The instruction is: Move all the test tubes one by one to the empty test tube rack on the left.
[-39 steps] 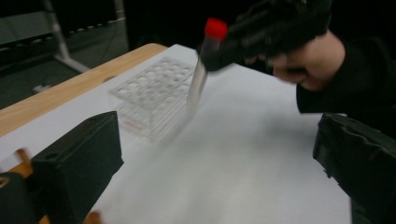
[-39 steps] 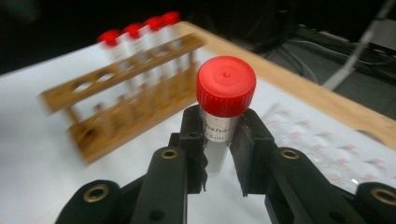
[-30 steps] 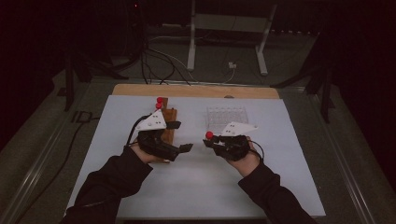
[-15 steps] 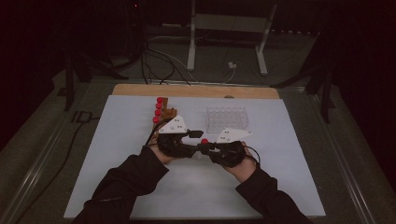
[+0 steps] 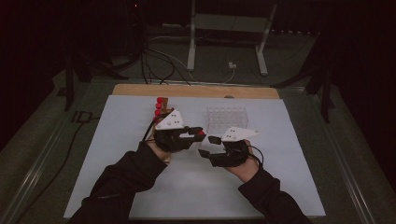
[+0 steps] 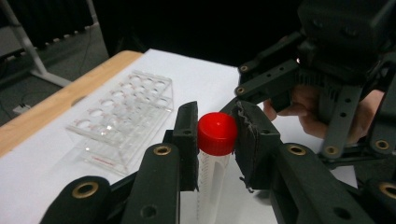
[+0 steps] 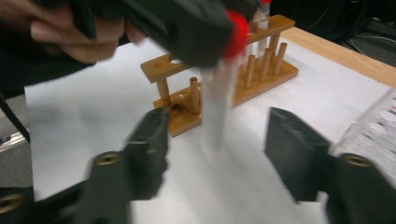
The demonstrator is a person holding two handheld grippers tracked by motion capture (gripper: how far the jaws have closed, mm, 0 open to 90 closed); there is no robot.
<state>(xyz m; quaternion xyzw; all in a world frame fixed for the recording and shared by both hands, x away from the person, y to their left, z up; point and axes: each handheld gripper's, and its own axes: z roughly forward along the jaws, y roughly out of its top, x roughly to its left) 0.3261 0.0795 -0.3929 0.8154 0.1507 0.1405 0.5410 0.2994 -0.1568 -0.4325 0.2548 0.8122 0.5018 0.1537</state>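
A clear tube with a red cap (image 6: 216,133) stands upright between the pads of my left gripper (image 6: 216,145), whose jaws have just been closing and now press on the cap. In the high view the left gripper (image 5: 198,134) holds the tube's cap (image 5: 201,134) over the middle of the white mat. My right gripper (image 5: 208,145) sits just right of it, its jaws just opened. In the right gripper view its gripper (image 7: 217,144) stands open on either side of the blurred tube (image 7: 218,107) without touching it.
A wooden tube rack (image 5: 161,114) with red-capped tubes stands behind the left hand. An empty clear plastic rack (image 5: 227,116) stands behind the right gripper. The white mat (image 5: 280,186) lies on a table with a wooden far edge (image 5: 196,90).
The left gripper came in from the left and closed on the red cap of the tube that the right gripper held. The right gripper's jaws have opened off the tube.
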